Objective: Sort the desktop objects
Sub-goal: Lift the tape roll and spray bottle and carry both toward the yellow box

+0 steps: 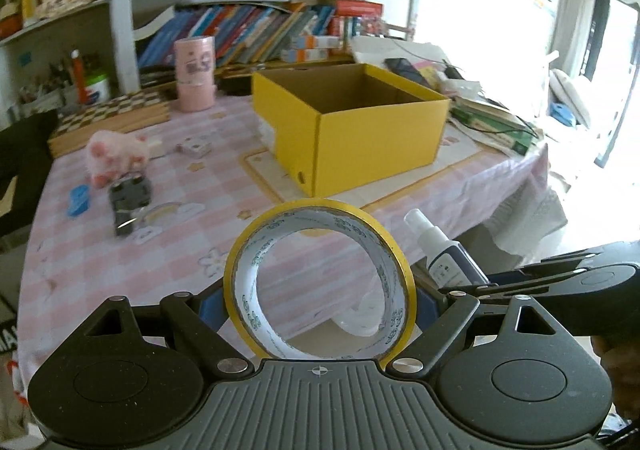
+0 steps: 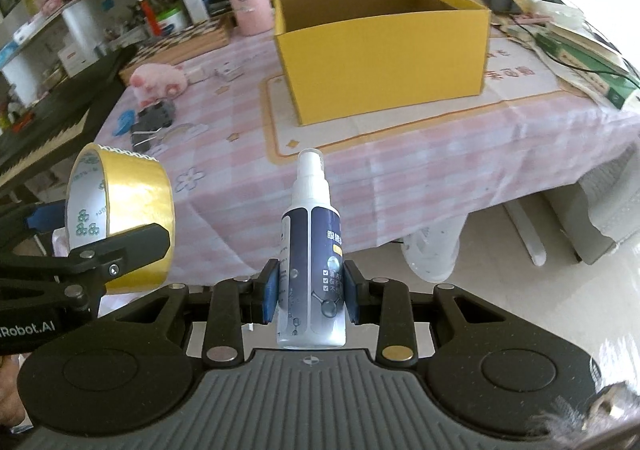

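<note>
A roll of yellow tape stands upright between the blue pads of my left gripper, which is shut on it across its width. The same tape roll and left gripper show at the left of the right wrist view. My right gripper is shut on a white and dark blue spray bottle, nozzle pointing away. That bottle appears right of the tape in the left wrist view. An open yellow cardboard box stands on the table beyond both grippers, which hover off the table's near edge.
The table has a pink checked cloth. Left of the box lie a pink plush toy, black binder clips and a small blue item. A pink cylinder and a chequered board sit at the back. Books and cables crowd the right.
</note>
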`<state>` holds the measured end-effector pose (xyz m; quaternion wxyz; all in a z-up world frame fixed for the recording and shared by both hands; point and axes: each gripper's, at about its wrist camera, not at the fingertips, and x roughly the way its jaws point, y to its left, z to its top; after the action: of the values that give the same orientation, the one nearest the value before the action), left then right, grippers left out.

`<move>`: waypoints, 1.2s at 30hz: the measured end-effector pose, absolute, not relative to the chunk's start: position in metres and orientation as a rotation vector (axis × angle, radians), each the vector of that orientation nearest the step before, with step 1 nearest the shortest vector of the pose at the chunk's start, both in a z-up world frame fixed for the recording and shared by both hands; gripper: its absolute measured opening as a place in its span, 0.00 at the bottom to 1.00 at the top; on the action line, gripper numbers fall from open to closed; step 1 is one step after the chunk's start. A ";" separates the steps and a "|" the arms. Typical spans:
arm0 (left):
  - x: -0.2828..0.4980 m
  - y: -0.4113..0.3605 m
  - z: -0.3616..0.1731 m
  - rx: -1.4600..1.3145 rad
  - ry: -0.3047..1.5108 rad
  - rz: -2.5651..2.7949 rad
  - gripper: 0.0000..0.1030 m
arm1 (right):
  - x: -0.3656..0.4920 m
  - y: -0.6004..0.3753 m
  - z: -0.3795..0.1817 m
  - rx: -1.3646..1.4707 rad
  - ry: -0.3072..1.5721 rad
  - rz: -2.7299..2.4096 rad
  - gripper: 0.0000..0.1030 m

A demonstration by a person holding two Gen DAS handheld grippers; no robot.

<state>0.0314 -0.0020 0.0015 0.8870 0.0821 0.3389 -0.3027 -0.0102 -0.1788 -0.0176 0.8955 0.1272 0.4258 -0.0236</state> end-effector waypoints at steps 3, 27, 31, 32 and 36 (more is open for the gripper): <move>0.033 -0.009 0.002 0.179 0.699 -0.643 0.86 | -0.009 -0.186 -0.017 0.272 0.880 -0.062 0.29; 0.075 -0.077 -0.005 0.165 0.715 -0.686 0.86 | 0.029 -0.249 -0.018 0.259 0.919 -0.098 0.29; 0.086 -0.090 -0.005 0.149 0.713 -0.684 0.86 | 0.041 -0.264 -0.015 0.244 0.905 -0.096 0.29; 0.088 -0.092 -0.004 0.144 0.707 -0.682 0.86 | 0.043 -0.267 -0.013 0.238 0.897 -0.097 0.29; 0.095 -0.105 0.005 0.132 0.655 -0.679 0.86 | 0.054 -0.283 -0.003 0.217 0.846 -0.092 0.29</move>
<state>0.0953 -0.1053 0.0049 0.8887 0.0637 0.3152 -0.3269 0.0538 -0.2832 -0.0027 0.9050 0.1051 0.4097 -0.0446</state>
